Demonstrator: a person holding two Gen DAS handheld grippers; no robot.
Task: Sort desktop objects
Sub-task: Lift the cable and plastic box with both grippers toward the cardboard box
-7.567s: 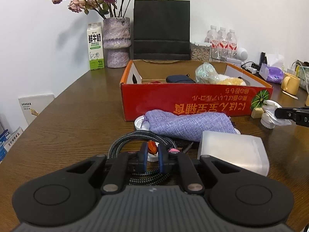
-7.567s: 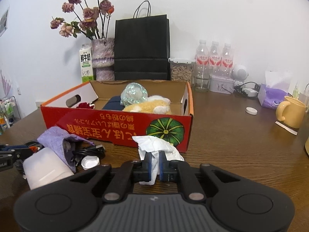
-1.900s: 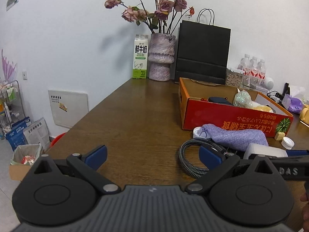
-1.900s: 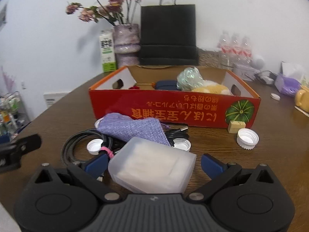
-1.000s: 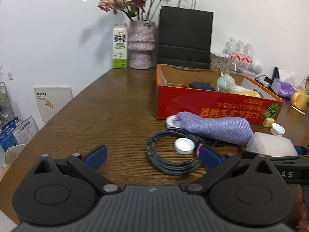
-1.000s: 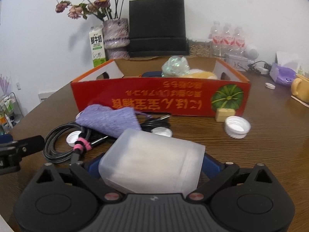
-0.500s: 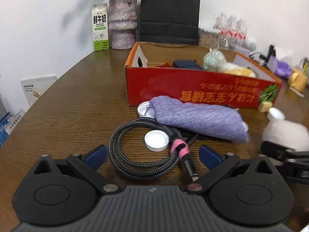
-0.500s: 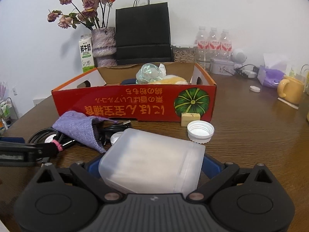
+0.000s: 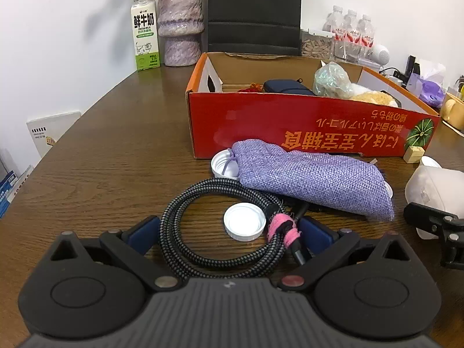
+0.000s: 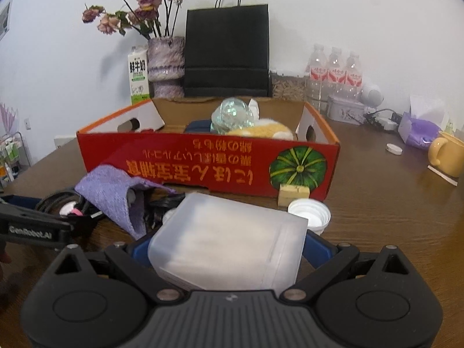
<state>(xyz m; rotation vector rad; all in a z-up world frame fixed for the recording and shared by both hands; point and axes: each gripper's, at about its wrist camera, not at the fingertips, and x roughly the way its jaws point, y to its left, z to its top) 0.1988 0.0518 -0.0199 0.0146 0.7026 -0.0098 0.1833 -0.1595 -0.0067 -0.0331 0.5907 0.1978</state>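
Right tool (image 10: 226, 249): clamped on translucent plastic box (image 10: 229, 240), raised off the surface, red carton (image 10: 208, 156) straight ahead beyond it.

Left tool (image 9: 229, 232): spread wide, straddling coiled braided cable (image 9: 220, 226) lying flat directly ahead; nearer tool for that cable.

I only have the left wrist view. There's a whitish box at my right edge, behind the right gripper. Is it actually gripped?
Observer: Yes. In the right wrist view the translucent box sits between the blue pads of the right gripper, with a pad against each side.
Operator: Any loose items near the mug that I am missing?
Observer: One. A small white lid lies on the table, on the red carton side of the yellow mug and not touching it.
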